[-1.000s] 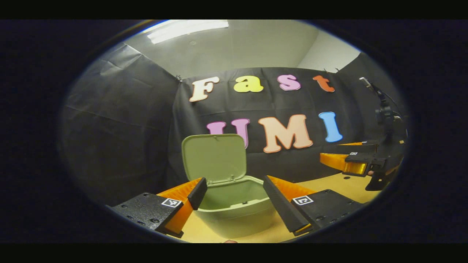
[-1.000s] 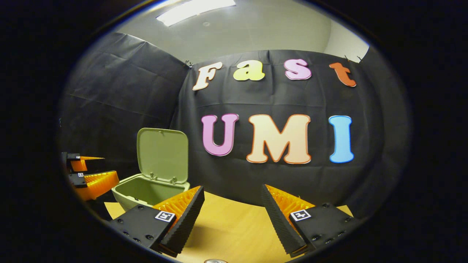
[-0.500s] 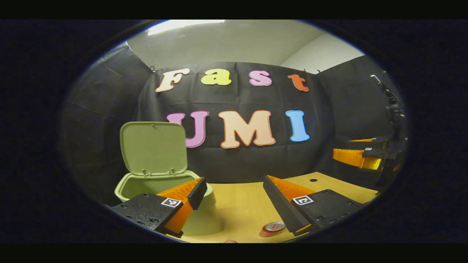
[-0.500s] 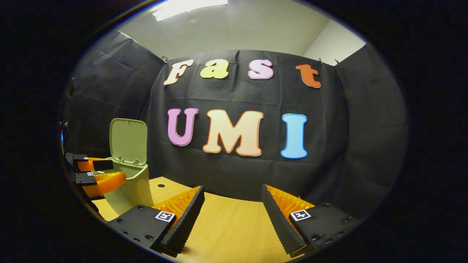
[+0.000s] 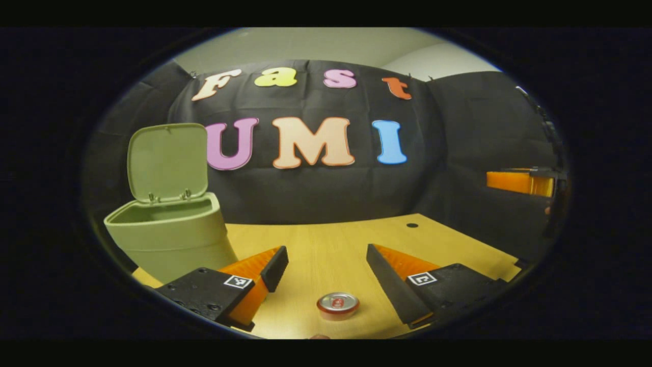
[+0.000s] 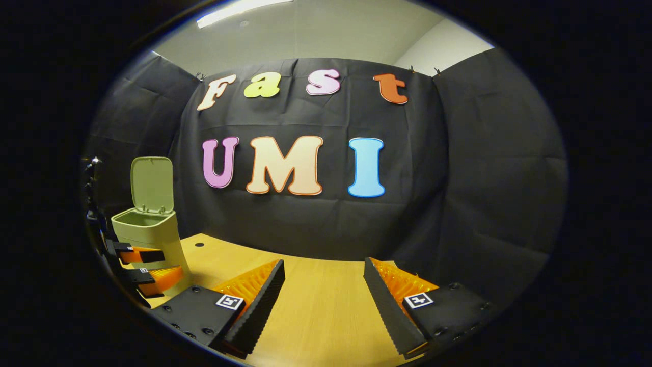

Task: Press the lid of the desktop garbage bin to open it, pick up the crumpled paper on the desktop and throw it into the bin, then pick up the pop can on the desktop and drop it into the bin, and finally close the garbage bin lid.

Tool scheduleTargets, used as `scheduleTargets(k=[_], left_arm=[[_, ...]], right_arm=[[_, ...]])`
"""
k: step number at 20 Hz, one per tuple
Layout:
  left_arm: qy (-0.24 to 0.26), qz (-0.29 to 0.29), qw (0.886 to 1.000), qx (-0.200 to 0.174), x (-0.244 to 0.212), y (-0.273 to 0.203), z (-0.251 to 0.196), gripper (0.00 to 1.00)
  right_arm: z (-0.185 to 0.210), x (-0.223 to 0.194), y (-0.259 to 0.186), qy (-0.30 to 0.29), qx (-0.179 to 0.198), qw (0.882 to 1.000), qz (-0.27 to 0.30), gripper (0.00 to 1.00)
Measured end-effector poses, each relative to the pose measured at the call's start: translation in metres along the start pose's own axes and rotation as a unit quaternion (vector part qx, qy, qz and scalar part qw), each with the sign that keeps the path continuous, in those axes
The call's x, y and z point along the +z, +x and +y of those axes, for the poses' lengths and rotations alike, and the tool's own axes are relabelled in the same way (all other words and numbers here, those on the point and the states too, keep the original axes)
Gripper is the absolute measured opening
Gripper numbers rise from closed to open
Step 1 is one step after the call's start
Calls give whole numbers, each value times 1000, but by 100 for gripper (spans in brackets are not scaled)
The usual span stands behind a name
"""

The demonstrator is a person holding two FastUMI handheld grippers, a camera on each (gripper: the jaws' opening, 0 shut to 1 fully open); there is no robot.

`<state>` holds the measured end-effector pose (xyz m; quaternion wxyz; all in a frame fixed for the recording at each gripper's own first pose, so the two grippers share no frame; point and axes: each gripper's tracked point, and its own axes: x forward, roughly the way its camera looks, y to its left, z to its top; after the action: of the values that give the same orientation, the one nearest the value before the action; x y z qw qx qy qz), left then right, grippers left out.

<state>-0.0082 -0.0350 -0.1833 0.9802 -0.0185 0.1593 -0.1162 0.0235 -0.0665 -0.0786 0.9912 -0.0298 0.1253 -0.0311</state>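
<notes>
At the bottom centre of the left gripper view, the red-rimmed aluminium pop can (image 5: pixel 337 305) stands on the pale wooden desktop (image 5: pixel 326 244) between the left gripper's (image 5: pixel 326 265) wide-spread, empty fingers, so the can pickup looks next, calling for a descent and squeeze before carrying it to the open-lidded green plastic bin (image 5: pixel 170 237) at frame left, while the right gripper (image 6: pixel 323 283) waits equally wide and empty.

The left gripper (image 5: pixel 326 265) has two wedge-shaped fingers with ribbed outer sides and flat, dark inner faces. Each finger sits on a black, rough-textured block carrying a small square black-and-white marker tag (image 5: pixel 238 282) and a few round screw heads along its lower edge. The right gripper (image 6: pixel 323 278) is built the same way: two wedge fingers whose inner faces are finely toothed, black blocks with screws, and a square marker tag (image 6: pixel 229 302) on each. Seen from the side just in front of the green bin (image 6: pixel 147 232), the left gripper shows as two stacked wedges with black mounts and small white tags.
</notes>
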Motion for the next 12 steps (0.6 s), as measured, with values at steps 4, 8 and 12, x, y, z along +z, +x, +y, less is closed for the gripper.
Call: scheduleTargets(k=[4,8,12], left_arm=[[1,55,998,12,-59,5,-7,95],[-5,100,995,17,-105,8,-11,95],[-17,140,990,18,-141,12,-13,95]], right_arm=[[-19,-14,-6,-8,-10,1000,17,98],[-25,-22,-5,-8,-16,999,31,98],[-31,-34,-9,-7,-24,999,44,98]])
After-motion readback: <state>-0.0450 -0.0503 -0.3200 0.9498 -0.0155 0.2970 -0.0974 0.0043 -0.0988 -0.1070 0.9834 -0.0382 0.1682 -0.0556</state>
